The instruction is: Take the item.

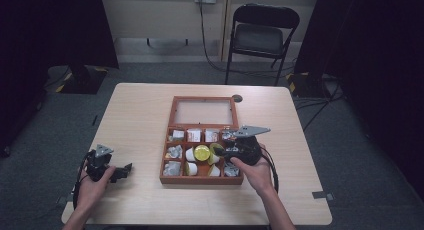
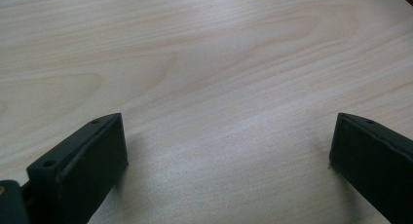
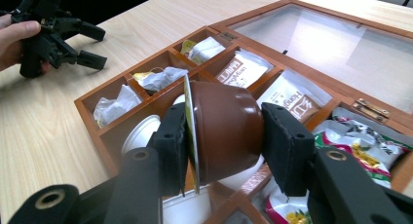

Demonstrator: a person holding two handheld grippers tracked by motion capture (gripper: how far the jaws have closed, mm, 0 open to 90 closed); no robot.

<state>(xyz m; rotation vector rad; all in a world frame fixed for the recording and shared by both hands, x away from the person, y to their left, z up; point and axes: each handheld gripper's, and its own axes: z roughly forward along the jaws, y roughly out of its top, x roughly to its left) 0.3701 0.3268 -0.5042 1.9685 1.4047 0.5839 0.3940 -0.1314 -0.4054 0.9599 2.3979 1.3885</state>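
A brown coffee pod (image 3: 226, 121) with a yellow foil lid (image 1: 202, 152) is clamped between the jaws of my right gripper (image 3: 224, 136), which is shut on it. The gripper (image 1: 214, 154) holds the pod just above the middle compartments of a wooden compartment box (image 1: 200, 180). White pods (image 3: 141, 131) lie in the compartment below it. My left gripper (image 1: 123, 170) rests on the table to the left of the box, held in a hand. Its jaws stand wide open over bare wood (image 2: 229, 156) with nothing between them. It also appears far off in the right gripper view (image 3: 90, 46).
The box's glass lid (image 1: 203, 111) lies open flat behind it. Tea bags and sachets (image 3: 243, 70) and crumpled wrappers (image 3: 114, 104) fill other compartments. A folding chair (image 1: 260, 35) stands beyond the table's far edge. Bare tabletop (image 1: 135, 120) lies left of the box.
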